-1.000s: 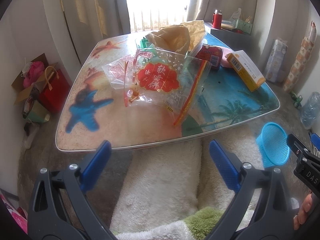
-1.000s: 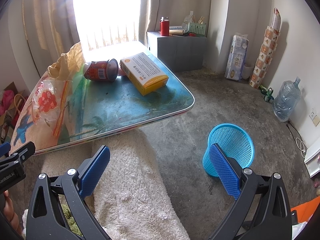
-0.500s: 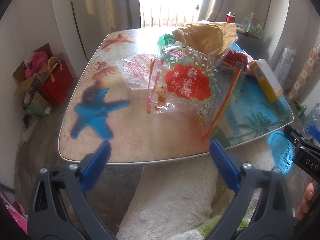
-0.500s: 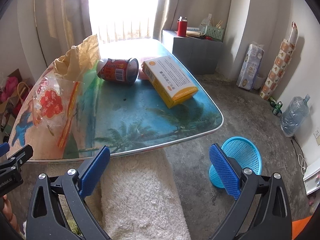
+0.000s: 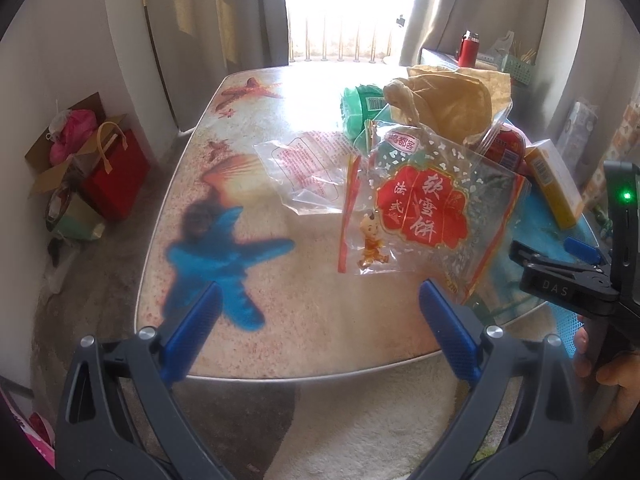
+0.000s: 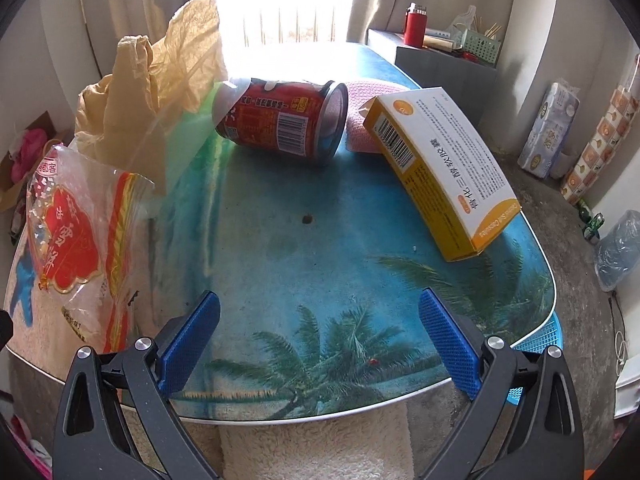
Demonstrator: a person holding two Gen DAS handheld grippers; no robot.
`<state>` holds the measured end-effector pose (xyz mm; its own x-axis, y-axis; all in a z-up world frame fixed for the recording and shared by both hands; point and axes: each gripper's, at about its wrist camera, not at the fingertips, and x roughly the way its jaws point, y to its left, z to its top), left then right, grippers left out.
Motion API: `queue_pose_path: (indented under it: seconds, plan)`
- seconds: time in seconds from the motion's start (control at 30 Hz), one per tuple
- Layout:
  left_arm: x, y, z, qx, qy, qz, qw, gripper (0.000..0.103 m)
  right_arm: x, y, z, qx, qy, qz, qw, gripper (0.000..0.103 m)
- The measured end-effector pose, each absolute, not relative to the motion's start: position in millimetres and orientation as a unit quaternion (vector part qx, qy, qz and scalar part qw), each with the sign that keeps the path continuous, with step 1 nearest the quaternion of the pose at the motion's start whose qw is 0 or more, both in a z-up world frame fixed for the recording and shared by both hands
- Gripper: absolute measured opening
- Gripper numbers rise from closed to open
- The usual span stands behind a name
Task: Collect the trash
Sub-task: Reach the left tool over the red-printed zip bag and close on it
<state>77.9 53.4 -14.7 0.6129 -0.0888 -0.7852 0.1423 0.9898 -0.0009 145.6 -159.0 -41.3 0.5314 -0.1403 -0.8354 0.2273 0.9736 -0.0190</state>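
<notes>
Trash lies on a low beach-print table (image 5: 280,320) (image 6: 320,248). A clear snack bag with a red label (image 5: 424,212) (image 6: 76,248) sits nearest, with a smaller clear wrapper (image 5: 308,168) behind it and a crumpled tan bag (image 5: 444,100) (image 6: 160,80) and a green packet (image 5: 360,112) farther back. A red can (image 6: 280,120) lies on its side beside a yellow and white box (image 6: 440,168) (image 5: 552,180). My left gripper (image 5: 320,324) hovers open over the table's near edge. My right gripper (image 6: 320,328) is open above the near right edge, empty.
A blue mesh bin (image 6: 540,340) stands on the floor, mostly hidden under the table's right corner. A white fluffy rug (image 5: 360,420) lies in front. A red gift bag (image 5: 116,172) and boxes stand at left; a water jug (image 6: 616,248) and paper rolls (image 6: 548,128) at right.
Both grippers have moved forward and up, from over the rug to over the table's near edge. The trash looms larger. The blue bin has slipped mostly out of sight below the table.
</notes>
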Motion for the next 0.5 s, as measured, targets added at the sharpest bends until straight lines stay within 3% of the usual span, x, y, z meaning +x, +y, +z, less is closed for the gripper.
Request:
queue_pose_path:
  seconds: [0.2, 0.5]
  plan:
    - [84, 58, -16, 0.015, 0.429, -0.09, 0.899, 0.095, 153, -156, -46, 0.048, 0.474, -0.085, 0.875, 0.097]
    - [87, 88, -22, -0.12, 0.423, -0.153, 0.885, 0.095, 158, -153, -48, 0.044, 0.447, -0.086, 0.89, 0.097]
